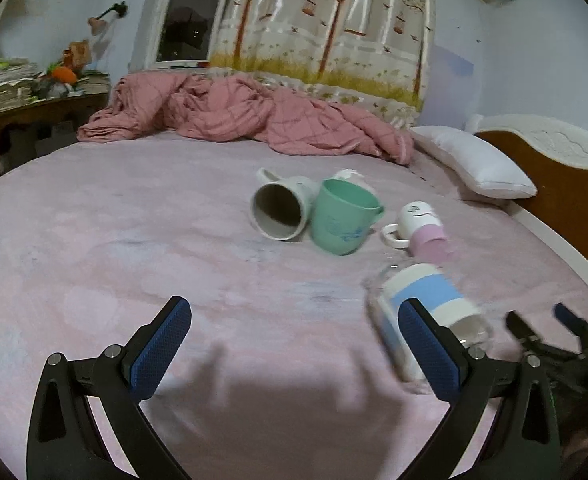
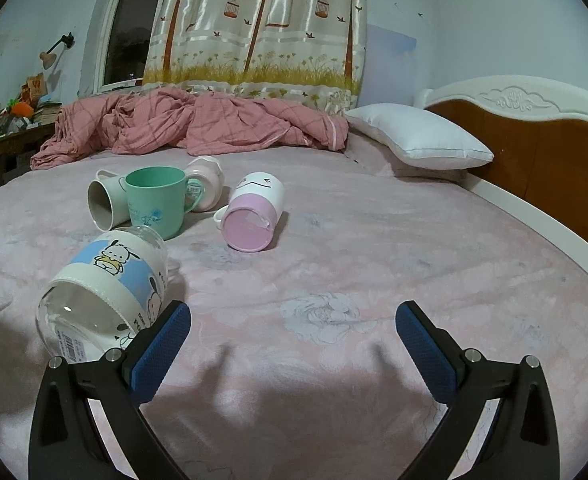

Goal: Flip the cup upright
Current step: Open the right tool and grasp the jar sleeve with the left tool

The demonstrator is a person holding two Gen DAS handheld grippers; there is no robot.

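Both grippers are held low over a pink bed sheet (image 2: 374,240), and both have their fingers spread wide with nothing between them.

The left gripper (image 1: 294,344) points across the bed. Just beside its right finger, partly behind it, lies the glass cup (image 1: 434,300) with a blue and white sleeve; it looks blurred in this view. Ahead of the gripper and a little to the right stands the green cup (image 1: 344,216), upright but tilted, and it touches the white mug (image 1: 280,210), which lies on its side with its opening toward the camera. More to the right lies the pink cup (image 1: 424,228). The right gripper (image 1: 550,324) shows at the far right edge.

From the right gripper (image 2: 294,340), the glass cup (image 2: 106,292) is just beside the left finger, on its side, with the bottom turned to the camera and a cartoon dog on the sleeve. The pink cup (image 2: 254,212) lies ahead and slightly left, its pink bottom facing the gripper. Further left are the green cup (image 2: 158,200), the white mug (image 2: 104,200) and, behind them, a pale cup (image 2: 206,180) on its side. Far ahead are a pink quilt (image 2: 190,124) and, to the right, a pillow (image 2: 418,136).
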